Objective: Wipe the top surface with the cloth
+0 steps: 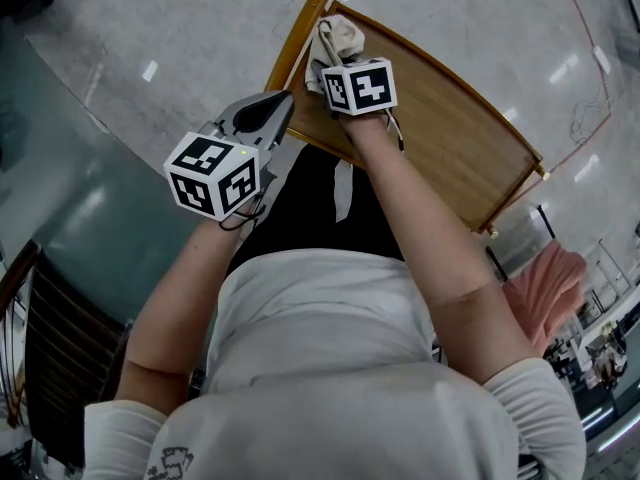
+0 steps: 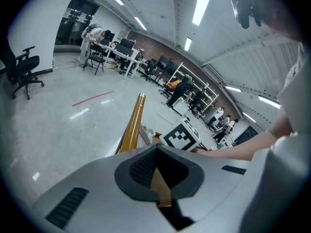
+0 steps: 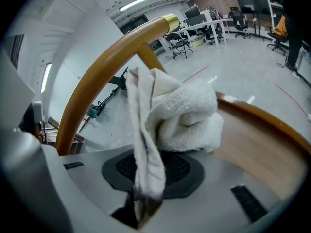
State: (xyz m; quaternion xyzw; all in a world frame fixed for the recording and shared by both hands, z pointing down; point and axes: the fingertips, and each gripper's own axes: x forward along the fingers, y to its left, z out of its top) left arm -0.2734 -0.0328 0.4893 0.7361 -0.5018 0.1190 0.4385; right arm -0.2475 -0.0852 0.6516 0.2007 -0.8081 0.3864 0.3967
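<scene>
The right hand-held gripper (image 1: pixel 330 60) is pinching the white cloth (image 1: pixel 341 36) at the desk's (image 1: pixel 450 138) far corner, ready for wiping, while the left hand-held gripper (image 1: pixel 281 103) is waiting nearby, pressed together and empty.

The bench (image 1: pixel 450 138) has a flat top of brown wood. A white cloth (image 1: pixel 340 40) sits bunched up on the top at its far corner, right beside the gold pole (image 1: pixel 305 23). The bench stands on a shiny grey floor (image 1: pixel 180 28).
</scene>
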